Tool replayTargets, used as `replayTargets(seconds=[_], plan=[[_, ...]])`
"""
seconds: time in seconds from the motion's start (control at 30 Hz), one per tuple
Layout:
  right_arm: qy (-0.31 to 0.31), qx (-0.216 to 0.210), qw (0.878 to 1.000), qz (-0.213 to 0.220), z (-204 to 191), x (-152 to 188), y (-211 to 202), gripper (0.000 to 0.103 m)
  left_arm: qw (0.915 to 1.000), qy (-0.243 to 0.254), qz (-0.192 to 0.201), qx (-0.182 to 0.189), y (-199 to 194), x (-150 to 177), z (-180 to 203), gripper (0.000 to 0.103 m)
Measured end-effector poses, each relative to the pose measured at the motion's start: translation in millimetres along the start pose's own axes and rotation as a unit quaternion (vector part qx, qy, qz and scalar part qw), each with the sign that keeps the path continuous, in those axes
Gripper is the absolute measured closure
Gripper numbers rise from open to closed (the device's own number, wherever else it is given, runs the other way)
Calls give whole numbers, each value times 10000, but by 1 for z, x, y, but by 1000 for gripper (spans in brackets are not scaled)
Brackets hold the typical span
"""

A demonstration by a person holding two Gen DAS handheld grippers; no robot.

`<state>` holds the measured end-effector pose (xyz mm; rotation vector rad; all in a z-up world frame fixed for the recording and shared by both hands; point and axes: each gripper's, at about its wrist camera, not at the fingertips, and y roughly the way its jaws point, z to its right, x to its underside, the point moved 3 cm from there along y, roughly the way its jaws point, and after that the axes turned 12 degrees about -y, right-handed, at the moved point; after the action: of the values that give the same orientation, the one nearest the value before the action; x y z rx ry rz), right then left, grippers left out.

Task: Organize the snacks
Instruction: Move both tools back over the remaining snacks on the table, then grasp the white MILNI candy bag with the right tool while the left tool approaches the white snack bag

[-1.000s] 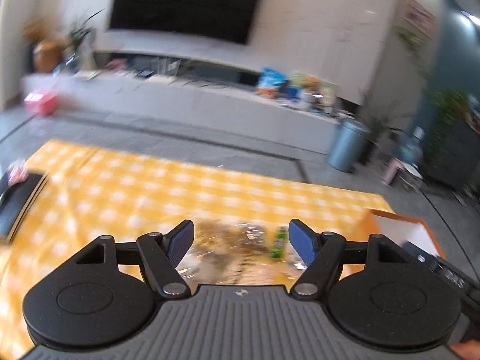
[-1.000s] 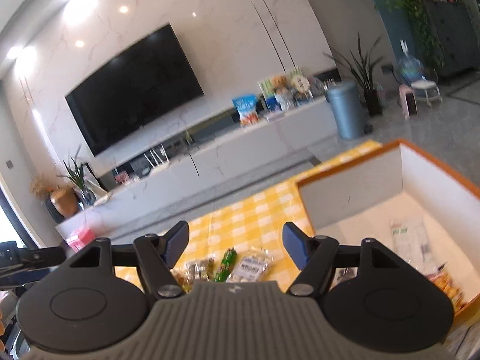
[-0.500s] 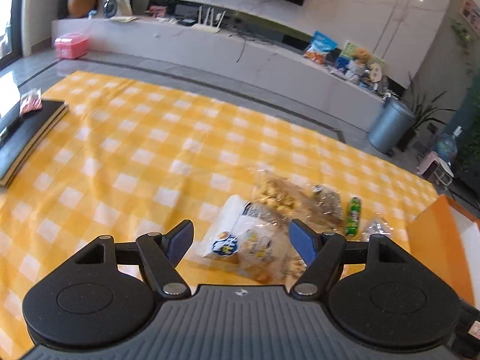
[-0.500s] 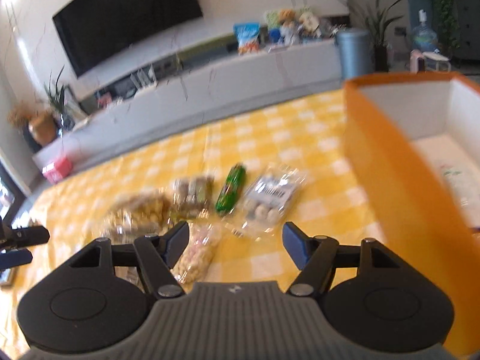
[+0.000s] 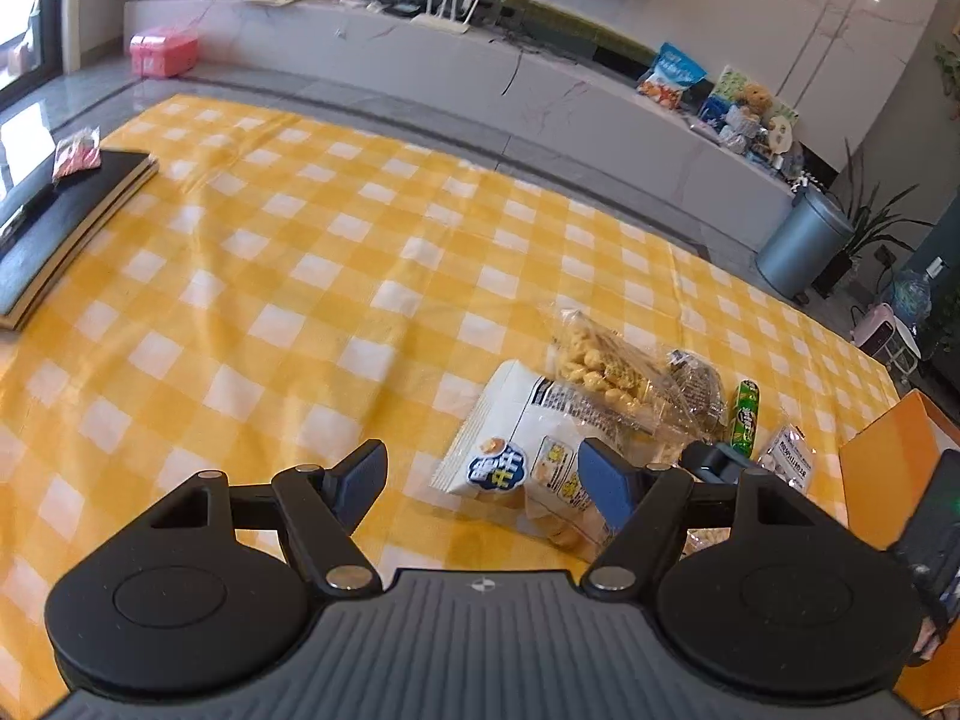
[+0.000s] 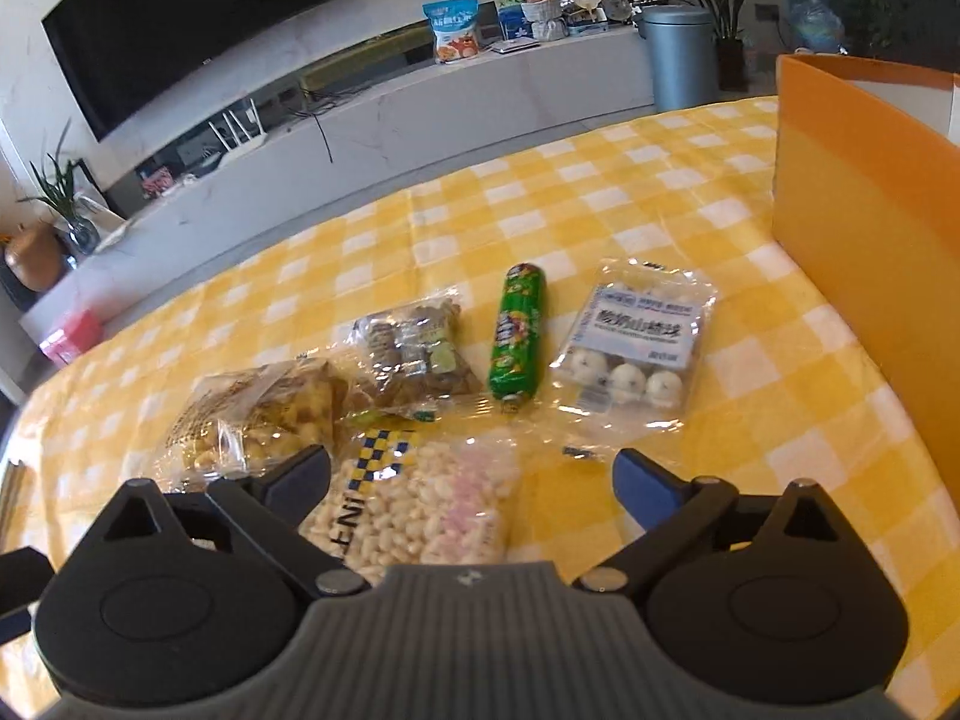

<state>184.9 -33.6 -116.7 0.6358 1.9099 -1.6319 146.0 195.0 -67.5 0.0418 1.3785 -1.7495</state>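
Right wrist view: the right gripper (image 6: 471,474) hangs over a yellow checked tablecloth (image 6: 600,180), its jaws opening and empty. A clear bag of pale puffed snacks (image 6: 420,504) lies just below and left of centre, long axis running away from the camera. The left gripper (image 5: 483,474), nearer a white printed snack bag (image 5: 516,438), gapes empty.

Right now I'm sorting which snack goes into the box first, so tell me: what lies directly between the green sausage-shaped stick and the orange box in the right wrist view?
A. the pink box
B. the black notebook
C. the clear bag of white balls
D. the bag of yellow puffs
C: the clear bag of white balls lies on the checked cloth with the green stick on one side and the orange box on the other.
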Motion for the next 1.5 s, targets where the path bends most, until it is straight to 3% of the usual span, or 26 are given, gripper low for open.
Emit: replayTargets(seconds=[0.13,0.3,0.6,0.73,1.0,1.13,1.23,1.37,1.5], plan=[[-259,213,9994,41,-13,10,9,3,9995,-44,90,298,-10,-1,1,18],[-345,181,9989,260,-14,16,7,4,9997,-38,131,208,-11,-1,3,18],[-794,-450,9955,-251,10,31,-16,9,9997,151,194,98,-16,0,6,18],[-919,-380,9940,-453,16,33,-22,9,9993,317,200,61,-16,4,12,18],[-858,-237,9959,-174,11,36,-18,7,9978,655,132,-19,-10,15,26,17],[-931,-192,9955,-6,7,38,-19,7,9982,595,-10,69,-6,21,33,17],[-806,-422,9958,32,10,38,-21,13,9966,798,-21,214,-5,26,39,16],[-533,-647,9965,-23,21,33,-23,31,9943,1055,39,165,3,35,44,16],[-464,-615,9970,-63,31,30,-21,30,9921,1256,-4,82,11,41,48,16]])
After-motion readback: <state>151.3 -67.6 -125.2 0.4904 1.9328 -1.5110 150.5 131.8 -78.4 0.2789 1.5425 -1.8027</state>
